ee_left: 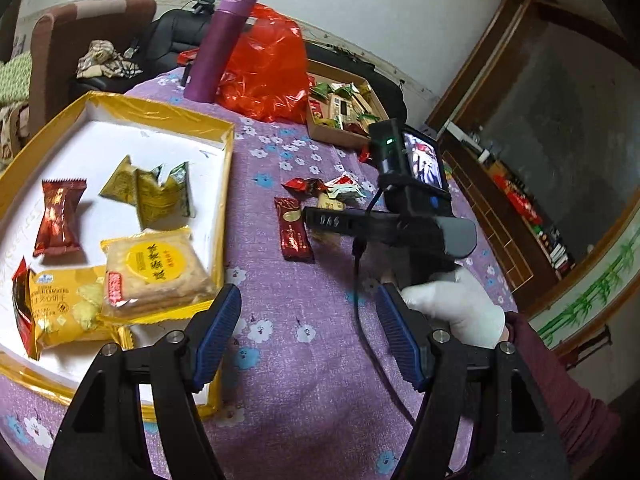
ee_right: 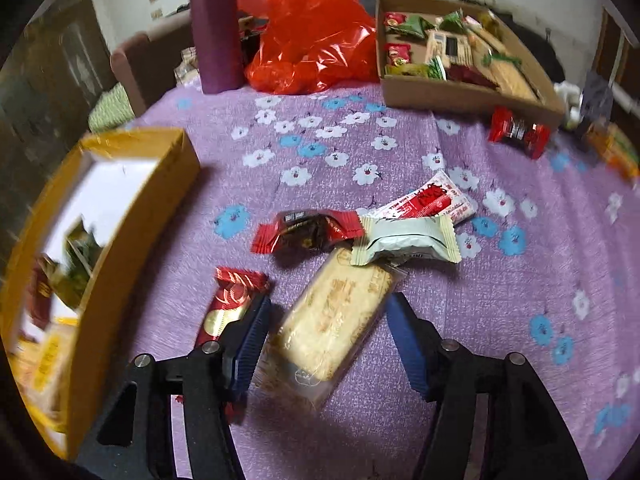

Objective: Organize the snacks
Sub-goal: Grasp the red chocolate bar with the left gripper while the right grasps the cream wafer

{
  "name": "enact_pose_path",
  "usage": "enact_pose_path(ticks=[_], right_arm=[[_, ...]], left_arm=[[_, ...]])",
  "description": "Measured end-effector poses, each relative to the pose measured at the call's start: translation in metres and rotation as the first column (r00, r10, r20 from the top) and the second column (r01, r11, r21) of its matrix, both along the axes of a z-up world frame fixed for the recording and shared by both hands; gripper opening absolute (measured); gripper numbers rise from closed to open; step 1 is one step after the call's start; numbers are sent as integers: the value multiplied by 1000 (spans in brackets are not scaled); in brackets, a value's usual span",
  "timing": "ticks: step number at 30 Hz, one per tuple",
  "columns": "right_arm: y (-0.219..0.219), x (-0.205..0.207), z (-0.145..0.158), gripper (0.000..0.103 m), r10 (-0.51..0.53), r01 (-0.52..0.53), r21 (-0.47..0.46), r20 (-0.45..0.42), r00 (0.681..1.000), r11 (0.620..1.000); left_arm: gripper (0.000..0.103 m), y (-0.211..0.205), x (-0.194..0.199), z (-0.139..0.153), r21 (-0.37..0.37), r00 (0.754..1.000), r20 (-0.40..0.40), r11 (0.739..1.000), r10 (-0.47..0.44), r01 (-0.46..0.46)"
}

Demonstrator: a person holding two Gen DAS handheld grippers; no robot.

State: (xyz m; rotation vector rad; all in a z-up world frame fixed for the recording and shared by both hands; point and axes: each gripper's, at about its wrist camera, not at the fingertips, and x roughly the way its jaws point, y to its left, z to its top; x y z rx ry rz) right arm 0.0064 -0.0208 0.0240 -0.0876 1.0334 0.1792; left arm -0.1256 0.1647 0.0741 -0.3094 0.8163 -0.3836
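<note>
We straddle the pale biscuit pack (ee_right: 334, 322) with the right gripper (ee_right: 326, 340), fingers wide and empty; close squarely across its width.

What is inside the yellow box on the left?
In the yellow box: a red candy, crumpled gold-green packets, a yellow-labelled cake partly overlapping a yellow cracker bag. The left gripper covers the near corner.
</note>
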Motion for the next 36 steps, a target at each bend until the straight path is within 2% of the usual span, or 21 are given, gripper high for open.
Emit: enact_pose_path(ticks=[1, 2, 3, 7, 10, 12, 14, 16, 21, 24, 25, 26, 27, 33, 36], right_arm=[[0, -4, 1, 53, 10, -10, -14, 14, 1000, 1000], [-2, -3, 0, 41, 14, -14, -13, 18, 1000, 1000], [-8, -6, 2, 34, 15, -15, -9, 17, 1000, 1000], [-43, -14, 4, 35, 1, -1, 28, 5, 1000, 1000], [-68, -24, 4, 35, -26, 25, 38, 27, 999, 999], [-82, -25, 2, 35, -42, 38, 83, 43, 998, 996], [-96, -26, 1, 35, -40, 30, 177, 52, 998, 984], [-105, -26, 1, 35, -43, 32, 228, 43, 998, 973], [-102, -30, 2, 35, -19, 6, 221, 58, 998, 975], [-99, -30, 3, 35, -2, -11, 244, 52, 999, 970], [-98, -31, 4, 35, 1, -15, 242, 57, 998, 970], [-97, -31, 4, 35, 2, -16, 240, 61, 998, 971], [-98, -31, 5, 35, 1, -16, 240, 65, 998, 971], [-101, -35, 12, 35, -18, -8, 247, 104, 994, 969], [-102, -37, 15, 35, -28, -4, 252, 125, 992, 968]], left_arm=[[70, -4, 1, 1, 11, 1000, 3, 1000, -6, 6], [70, -7, 3, 1, 17, 1000, 2, 1000, -12, 12], [70, -10, 5, 0, 21, 1000, 0, 1000, -17, 17], [70, -27, 16, -3, 30, 999, -16, 998, -52, 52], [68, -47, 30, -5, 89, 997, -15, 993, -79, 80], [57, -64, 47, -8, 156, 995, -15, 983, -95, 97], [36, -78, 66, -16, 208, 994, -41, 972, -106, 112], [35, -85, 83, -23, 251, 995, -59, 963, -84, 96], [35, -90, 117, -44, 370, 996, -86, 929, 1, 31], [35, -97, 128, -61, 411, 992, -124, 910, -12, 62], [35, -103, 125, -63, 444, 995, -92, 893, -33, 70], [29, -107, 123, -64, 461, 995, -82, 883, -51, 84], [25, -109, 123, -63, 457, 995, -79, 885, -57, 87], [24, -104, 115, -56, 406, 996, -65, 911, -53, 75], [24, -93, 104, -41, 332, 999, -41, 942, -35, 47]])
